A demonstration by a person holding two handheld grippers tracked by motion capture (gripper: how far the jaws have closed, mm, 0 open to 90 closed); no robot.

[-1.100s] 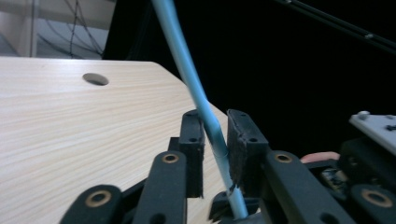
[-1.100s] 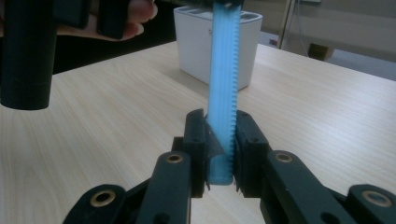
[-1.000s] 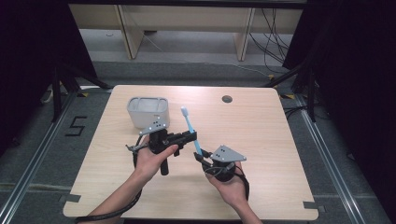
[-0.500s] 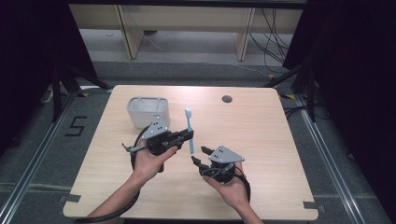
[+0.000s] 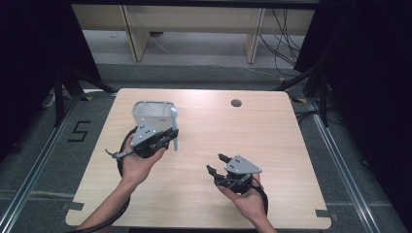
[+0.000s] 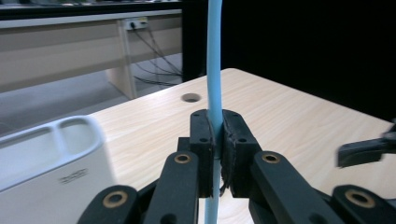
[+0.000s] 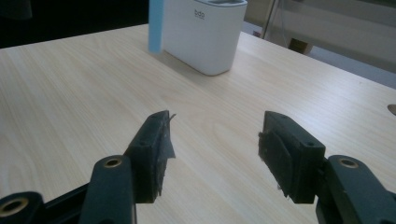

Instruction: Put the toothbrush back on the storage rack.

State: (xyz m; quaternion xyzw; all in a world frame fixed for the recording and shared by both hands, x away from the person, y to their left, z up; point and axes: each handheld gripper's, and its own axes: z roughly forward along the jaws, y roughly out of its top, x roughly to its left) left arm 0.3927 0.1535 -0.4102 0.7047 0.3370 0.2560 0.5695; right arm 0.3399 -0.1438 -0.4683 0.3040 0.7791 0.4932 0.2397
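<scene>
The toothbrush (image 6: 214, 70) is light blue. The holder (image 7: 204, 33) at upper centre is white, on a pale wood-grain table (image 7: 70, 102). Both grippers' jaws are black.

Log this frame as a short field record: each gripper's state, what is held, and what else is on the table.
left gripper: shut on light blue toothbrush, held upright, beside the holder
right gripper: open, holds nothing, above bare tabletop
white holder: stands on table, far left part
table: light wood, round hole near far edge

Floor (image 5: 58, 160): taped numeral "5" (image 5: 79, 131) | white holder (image 7: 204, 32): small dark logo (image 7: 199, 15), too blurred to read
</scene>
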